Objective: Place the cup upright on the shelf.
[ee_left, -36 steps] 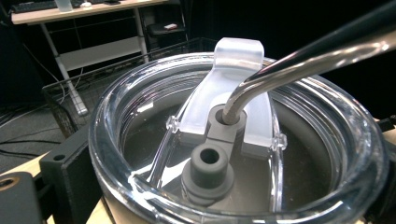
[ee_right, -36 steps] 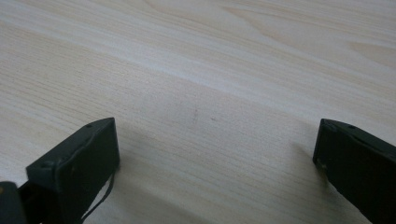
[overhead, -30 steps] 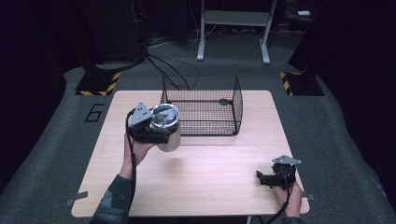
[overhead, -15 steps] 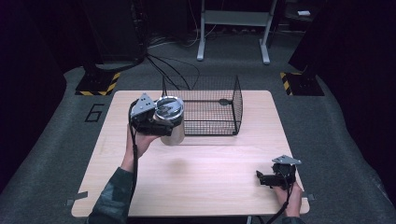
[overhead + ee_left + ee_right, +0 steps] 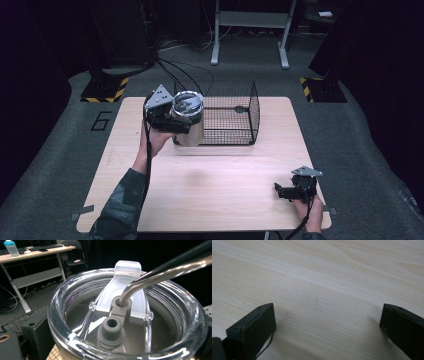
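Now my left tongs have carried the steel tumbler up and back from where it hung a second ago over the left part of the table, so it sits in the air right at the near-left corner of the wire basket. They pinch it at the side, just under the clear lid; in the left gripper view I look straight down on that lid, with its bent metal straw rising out of the grey plug. I judge the lift nearly done: what remains is to clear the basket's rim and lower the tumbler inside. My right tongs rest spread wide at the table's near-right corner, holding nothing.
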Available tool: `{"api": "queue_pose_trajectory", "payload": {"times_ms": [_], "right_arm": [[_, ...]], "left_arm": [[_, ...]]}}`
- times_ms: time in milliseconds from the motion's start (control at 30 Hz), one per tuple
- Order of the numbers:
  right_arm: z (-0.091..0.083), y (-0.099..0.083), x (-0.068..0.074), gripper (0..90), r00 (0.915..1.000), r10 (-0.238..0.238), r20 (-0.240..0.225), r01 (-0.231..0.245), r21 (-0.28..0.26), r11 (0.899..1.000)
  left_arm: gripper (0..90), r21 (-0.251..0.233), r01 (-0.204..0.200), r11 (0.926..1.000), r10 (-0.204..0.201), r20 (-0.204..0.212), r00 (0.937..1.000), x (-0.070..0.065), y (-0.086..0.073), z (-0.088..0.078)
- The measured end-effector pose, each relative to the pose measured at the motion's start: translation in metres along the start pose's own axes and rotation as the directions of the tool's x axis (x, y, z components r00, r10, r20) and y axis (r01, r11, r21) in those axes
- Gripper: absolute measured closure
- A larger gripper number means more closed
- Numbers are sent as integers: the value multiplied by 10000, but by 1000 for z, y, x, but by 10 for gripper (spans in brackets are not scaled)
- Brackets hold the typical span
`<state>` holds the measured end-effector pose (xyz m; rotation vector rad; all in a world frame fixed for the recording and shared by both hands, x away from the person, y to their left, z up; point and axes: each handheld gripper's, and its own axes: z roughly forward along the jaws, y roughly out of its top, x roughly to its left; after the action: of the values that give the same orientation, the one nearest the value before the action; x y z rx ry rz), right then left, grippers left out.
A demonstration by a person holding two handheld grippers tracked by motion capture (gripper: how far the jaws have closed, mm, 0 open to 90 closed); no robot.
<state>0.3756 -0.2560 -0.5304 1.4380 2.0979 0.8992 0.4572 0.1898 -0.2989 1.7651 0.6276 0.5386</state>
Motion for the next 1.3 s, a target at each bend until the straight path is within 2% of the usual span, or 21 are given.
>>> {"api": "queue_pose_trajectory", "payload": {"times_ms": [300,467,700,833,1067,1300], "right_arm": [[0,0,0,0,10000,-81,-16,81,34,10000],[0,0,0,0,9998,-164,-61,164,72,9998],[0,0,0,0,9998,-174,-76,175,76,9998],[0,0,0,0,9999,-151,-83,151,19,9999],[0,0,0,0,9999,-155,-67,156,56,9999],[0,0,0,0,9999,-92,-89,92,3,10000]], "left_arm": [[37,1,220,9998,-220,-75,9997,12,16,18],[37,-16,120,9999,-120,-213,9997,16,23,28],[37,-48,201,9998,-203,-326,9993,21,33,42],[37,27,60,10000,-59,-452,9990,22,37,50],[37,89,-7,10000,12,-559,9984,25,40,62],[37,94,173,9998,-166,-646,9978,29,39,75]]}}
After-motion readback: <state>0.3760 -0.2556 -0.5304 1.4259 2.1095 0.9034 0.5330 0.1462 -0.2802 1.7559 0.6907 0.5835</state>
